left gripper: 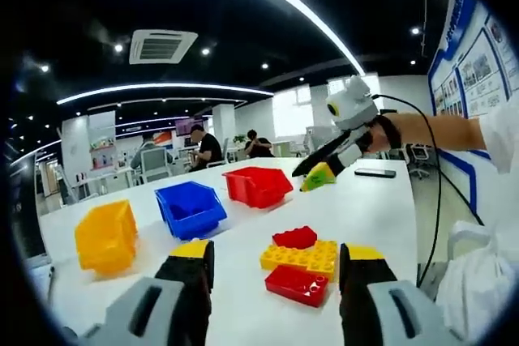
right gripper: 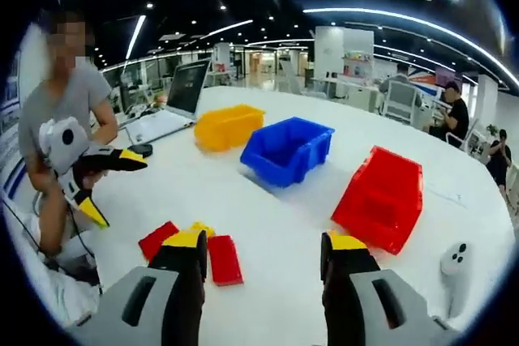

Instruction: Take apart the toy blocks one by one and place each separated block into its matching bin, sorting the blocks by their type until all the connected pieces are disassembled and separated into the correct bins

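Between and just ahead of the left gripper (left gripper: pixel 276 269), whose jaws stand apart and empty, lies the block cluster (left gripper: pixel 302 263); the right gripper (right gripper: pixel 263 261) is likewise apart. Pinch one red block (left gripper: pixel 297 284), brace the yellow.

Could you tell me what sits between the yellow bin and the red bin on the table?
The blue bin sits between the yellow bin and the red bin, as seen in the right gripper view; the left gripper view shows the same order.

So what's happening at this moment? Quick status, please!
Both hand-held grippers open, holding nothing: left, right. Joined red and yellow blocks on the table, untouched. Yellow bin, blue bin, red bin waiting. Nothing in the way.
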